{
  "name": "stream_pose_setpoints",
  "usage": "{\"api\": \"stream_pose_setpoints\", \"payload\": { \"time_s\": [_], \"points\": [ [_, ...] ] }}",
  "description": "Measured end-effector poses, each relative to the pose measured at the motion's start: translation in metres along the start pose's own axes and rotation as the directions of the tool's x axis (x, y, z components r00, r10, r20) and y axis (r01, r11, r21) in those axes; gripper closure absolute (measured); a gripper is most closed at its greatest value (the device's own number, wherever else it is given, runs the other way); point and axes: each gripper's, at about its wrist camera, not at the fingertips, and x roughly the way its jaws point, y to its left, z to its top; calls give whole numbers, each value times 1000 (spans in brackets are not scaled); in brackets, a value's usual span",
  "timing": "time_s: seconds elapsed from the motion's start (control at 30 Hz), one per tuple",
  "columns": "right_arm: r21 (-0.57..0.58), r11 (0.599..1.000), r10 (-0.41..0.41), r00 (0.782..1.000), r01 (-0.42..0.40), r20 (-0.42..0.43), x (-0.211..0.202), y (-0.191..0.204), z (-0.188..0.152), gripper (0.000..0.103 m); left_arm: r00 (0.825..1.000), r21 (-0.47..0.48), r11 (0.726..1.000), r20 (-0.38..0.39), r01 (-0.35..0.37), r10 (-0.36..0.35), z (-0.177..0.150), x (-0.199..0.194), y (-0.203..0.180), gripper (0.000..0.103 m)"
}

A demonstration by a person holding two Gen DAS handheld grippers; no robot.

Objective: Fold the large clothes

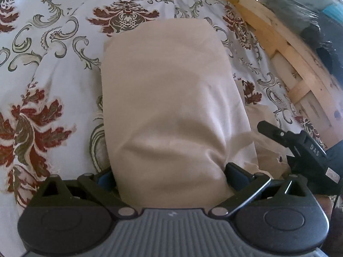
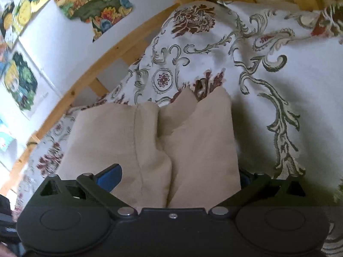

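We hold beige garment w/ both: left gripper, right gripper clamped on near edge, lifting it off floral bedspread to fold.

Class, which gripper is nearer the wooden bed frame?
Right. The right gripper lies beside the wooden bed frame; the left gripper sits farther off, with the right between.

Both wrist cams are sitting super close over the beige cloth, looking along it across the floral bedspread. Left cam's facing the wooden bed frame; both are sharing that cloth.
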Motion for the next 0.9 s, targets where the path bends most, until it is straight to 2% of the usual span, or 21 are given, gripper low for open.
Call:
{"api": "stream_pose_setpoints", "payload": {
  "time_s": [0.17, 0.23, 0.3, 0.33, 0.4, 0.43, 0.5, 0.6, 0.7, 0.77, 0.9],
  "points": [
    [-223, 968, -124, 992, 115, -27, 6, 26, -11, 12, 1000, -8, 1000, -4, 2, -2, 0, -1, 0, 0],
    [-241, 963, -130, 991, 121, -23, 6, 29, -14, 16, 1000, -21, 1000, -6, 11, -11, -1, 1, 2, 0],
    [-215, 969, -125, 992, 118, -16, 4, 25, -13, 28, 1000, -18, 1000, -24, 11, -12, 2, 2, 1, 0],
    [-211, 971, -117, 993, 111, -15, 2, 24, -13, 31, 999, -8, 1000, -38, 10, -11, 4, 2, 0, 0],
    [-223, 970, -98, 995, 92, -15, 0, 25, -15, 47, 998, -13, 1000, -59, -14, 13, 7, 2, -2, 0],
    [-231, 970, -89, 996, 83, -16, -1, 26, -15, 49, 998, -16, 999, -59, -27, 26, 7, 1, -4, 0],
    [-228, 972, -66, 998, 62, -13, -3, 28, -17, 63, 998, 29, 998, -27, -60, 60, 2, -5, -13, 4],
    [-206, 978, -13, 1000, 13, 0, -10, 33, -18, 79, 999, 50, 998, 18, -43, 42, -5, -18, -13, 13],
    [-311, 948, 80, 997, -69, 23, -26, 60, -26, 84, 998, 76, 997, 52, -26, 23, -10, -37, -8, 17],
    [-384, 919, 108, 993, -85, 38, -33, 84, -36, 86, 995, 121, 992, 93, -36, 25, -13, -55, -9, 19],
    [-405, 906, 171, 982, -126, 79, -34, 112, -39, 89, 984, 154, 986, 174, -70, 43, -8, -88, -1, 20]
  ]
}}
